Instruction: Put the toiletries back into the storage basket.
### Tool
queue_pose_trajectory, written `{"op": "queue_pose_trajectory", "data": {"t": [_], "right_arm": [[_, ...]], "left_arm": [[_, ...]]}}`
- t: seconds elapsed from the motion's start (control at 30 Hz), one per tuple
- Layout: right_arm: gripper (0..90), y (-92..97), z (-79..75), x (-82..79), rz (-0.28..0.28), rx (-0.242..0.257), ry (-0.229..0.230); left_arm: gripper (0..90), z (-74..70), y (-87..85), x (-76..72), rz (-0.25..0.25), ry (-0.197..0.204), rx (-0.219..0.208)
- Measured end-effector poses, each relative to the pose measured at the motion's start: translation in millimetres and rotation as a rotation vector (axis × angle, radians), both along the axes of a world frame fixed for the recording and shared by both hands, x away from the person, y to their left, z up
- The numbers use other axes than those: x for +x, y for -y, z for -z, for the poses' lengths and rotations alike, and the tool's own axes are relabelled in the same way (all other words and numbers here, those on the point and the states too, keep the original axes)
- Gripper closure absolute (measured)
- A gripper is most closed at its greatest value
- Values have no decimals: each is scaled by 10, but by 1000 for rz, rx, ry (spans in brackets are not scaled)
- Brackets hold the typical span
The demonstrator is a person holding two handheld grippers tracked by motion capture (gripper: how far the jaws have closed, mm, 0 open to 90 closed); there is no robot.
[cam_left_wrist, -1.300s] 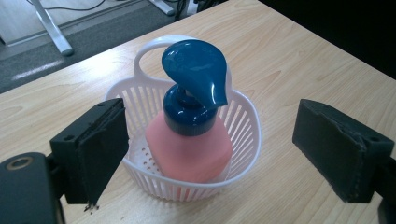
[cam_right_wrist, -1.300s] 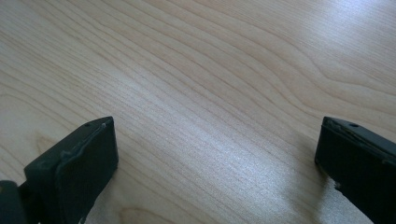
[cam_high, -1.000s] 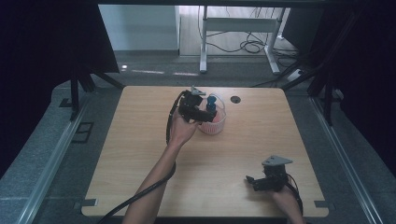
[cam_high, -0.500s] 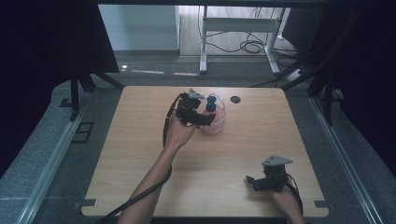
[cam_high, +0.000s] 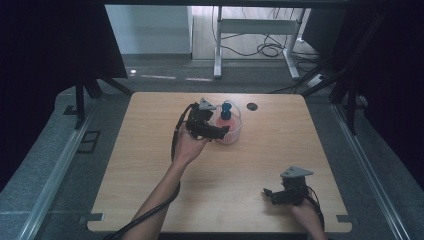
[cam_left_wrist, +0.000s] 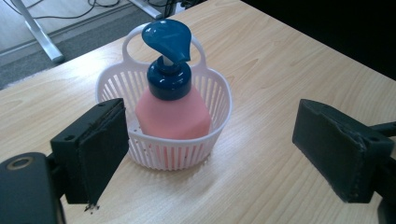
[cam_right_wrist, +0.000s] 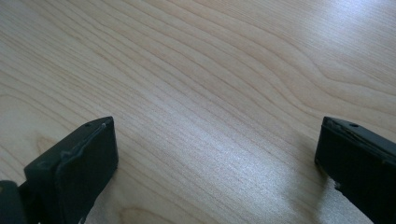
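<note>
Nearest me, at the near right of the wooden table, my right gripper rests low over bare wood with its jaws spread wide and nothing between them. Farther off, my left gripper hangs released too, jaws well apart, just in front of the white basket that stands toward the far middle of the table. Inside it sits the pink soap bottle, upright, its blue pump head rising above the rim between the basket's two loop handles. I judge the slatted plastic basket light and springy, so squeezing its wall would flex it. The bottle looks heavier, smooth and likely slippery on its faceted body. The dark blue collar under the pump seems the surest place to pinch it.
</note>
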State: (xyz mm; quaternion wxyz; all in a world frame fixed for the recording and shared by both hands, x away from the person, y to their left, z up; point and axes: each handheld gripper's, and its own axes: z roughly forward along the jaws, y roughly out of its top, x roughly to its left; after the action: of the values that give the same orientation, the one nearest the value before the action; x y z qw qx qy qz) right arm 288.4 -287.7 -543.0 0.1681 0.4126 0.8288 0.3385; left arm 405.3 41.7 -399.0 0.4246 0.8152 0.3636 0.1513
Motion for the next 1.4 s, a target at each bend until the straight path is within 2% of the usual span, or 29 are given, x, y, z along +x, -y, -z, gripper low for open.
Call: {"op": "queue_pose_trajectory", "data": {"t": [0.87, 1.4], "right_arm": [[0, 0, 0, 1, -1, 0, 1], [0, -1, -1, -1, 1, -1, 0]], "left_arm": [[107, 0, -223, -333, 25, 21, -15], [107, 52, -417, -509, 13, 16, -24]]}}
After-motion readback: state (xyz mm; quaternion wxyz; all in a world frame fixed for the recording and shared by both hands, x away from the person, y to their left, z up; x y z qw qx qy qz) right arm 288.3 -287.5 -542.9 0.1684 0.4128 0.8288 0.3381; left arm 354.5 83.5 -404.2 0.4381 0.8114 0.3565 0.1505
